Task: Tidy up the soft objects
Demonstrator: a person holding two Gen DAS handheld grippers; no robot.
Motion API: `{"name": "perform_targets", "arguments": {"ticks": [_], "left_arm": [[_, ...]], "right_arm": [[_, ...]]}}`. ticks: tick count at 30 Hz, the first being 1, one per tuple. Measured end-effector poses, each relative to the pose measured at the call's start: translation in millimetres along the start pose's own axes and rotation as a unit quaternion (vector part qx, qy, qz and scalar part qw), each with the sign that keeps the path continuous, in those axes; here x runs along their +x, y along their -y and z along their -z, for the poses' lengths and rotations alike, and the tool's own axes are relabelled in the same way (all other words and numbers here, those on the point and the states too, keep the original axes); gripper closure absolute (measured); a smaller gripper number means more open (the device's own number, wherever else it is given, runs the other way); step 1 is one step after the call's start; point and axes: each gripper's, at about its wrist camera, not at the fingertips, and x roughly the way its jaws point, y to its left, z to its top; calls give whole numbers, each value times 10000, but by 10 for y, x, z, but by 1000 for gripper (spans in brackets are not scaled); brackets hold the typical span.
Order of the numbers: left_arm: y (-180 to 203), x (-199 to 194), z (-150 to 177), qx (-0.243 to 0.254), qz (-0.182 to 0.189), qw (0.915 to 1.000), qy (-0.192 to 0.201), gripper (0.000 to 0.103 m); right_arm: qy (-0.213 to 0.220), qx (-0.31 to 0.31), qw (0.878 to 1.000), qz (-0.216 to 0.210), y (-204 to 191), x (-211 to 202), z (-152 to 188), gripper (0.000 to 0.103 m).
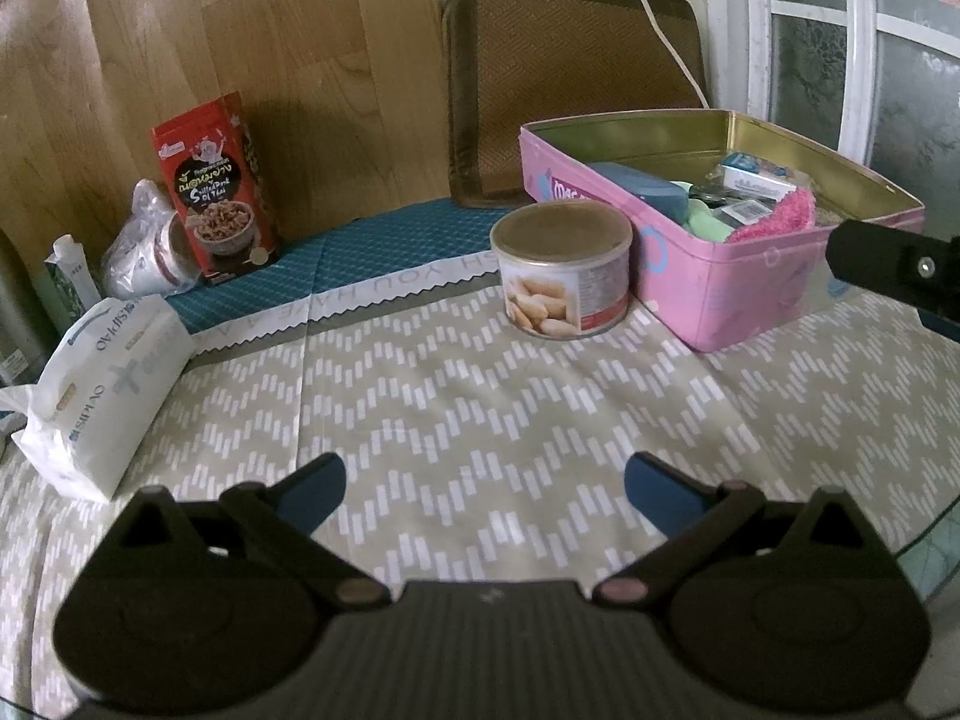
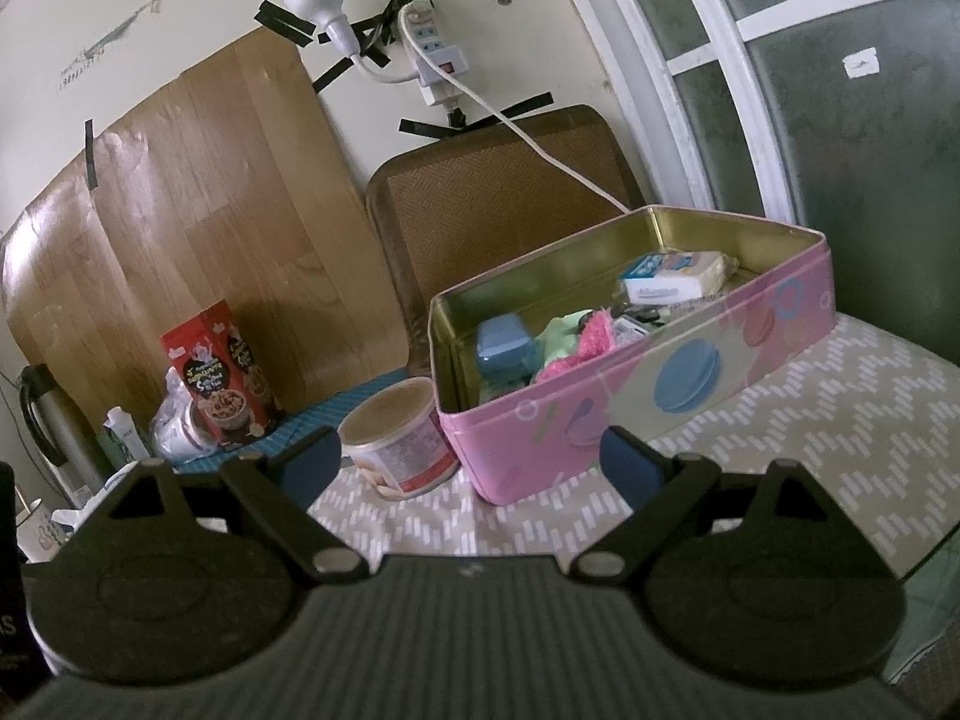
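Observation:
A pink tin box (image 1: 744, 294) (image 2: 630, 402) stands open on the patterned tablecloth. Inside it lie a pink fuzzy cloth (image 1: 777, 217) (image 2: 585, 345), a green soft item (image 1: 702, 219) (image 2: 561, 336), a blue case (image 1: 645, 189) (image 2: 504, 351) and small packets (image 2: 672, 276). A white tissue pack (image 1: 105, 384) rests at the cloth's left edge. My left gripper (image 1: 485, 489) is open over bare cloth, holding nothing. My right gripper (image 2: 471, 468) is open in front of the box, empty; part of it (image 1: 888, 267) shows at the right of the left wrist view.
A round snack can (image 1: 561, 273) (image 2: 399, 441) sits just left of the box. A red snack carton (image 1: 216, 192) (image 2: 222, 372) and a bagged cup (image 1: 150, 249) stand at the back left. A brown cushion (image 1: 570, 78) leans on the wall. A window frame (image 2: 720, 78) is at the right.

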Motion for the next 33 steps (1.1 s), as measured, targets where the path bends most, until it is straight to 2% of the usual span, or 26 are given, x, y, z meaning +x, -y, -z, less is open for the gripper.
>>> {"name": "perform_targets", "arguments": {"ticks": [33], "left_arm": [[15,9,-14,9,129,9999,-70,0]], "right_arm": [[-9,-42,10000,-5,0,18,-9,8]]}}
